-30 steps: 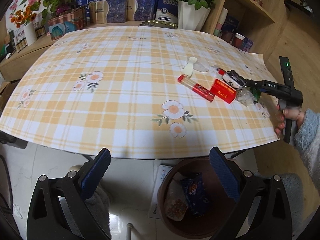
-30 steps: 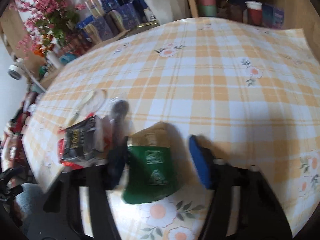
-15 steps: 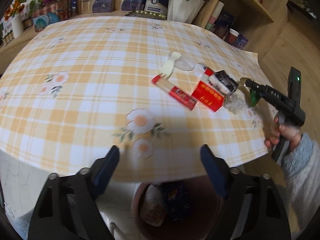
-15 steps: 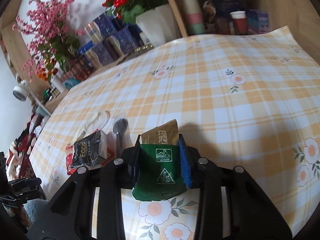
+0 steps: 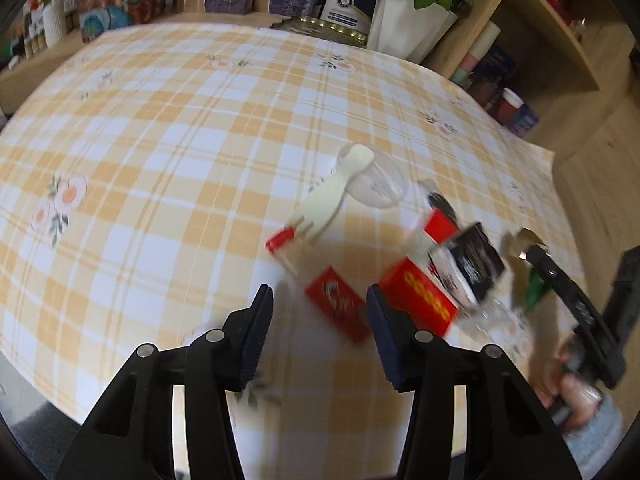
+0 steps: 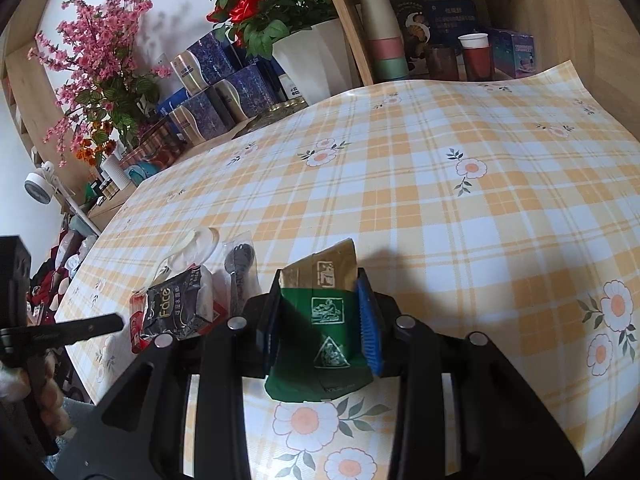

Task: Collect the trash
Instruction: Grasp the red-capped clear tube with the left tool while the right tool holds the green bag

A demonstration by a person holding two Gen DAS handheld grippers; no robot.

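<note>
Green packet [image 6: 326,340] sits clamped inside the right gripper [image 6: 320,320].

On the desk [image 5: 160,160] the trash lies bunched near the right edge. A fork [image 5: 320,208] rests with its handle on a lid [image 5: 372,188]; nearer lie a carton [image 5: 316,280] and, right of it, a box [image 5: 420,300] with a pack [image 5: 476,264] on top. The left claw [image 5: 318,336] hangs over the carton's near end. Right of the heap, the right claw [image 6: 318,320] clasps a packet [image 6: 324,328]. Boxes [image 6: 216,92] and a flowerpot [image 6: 316,60] stand behind the desk's far edge.
</note>
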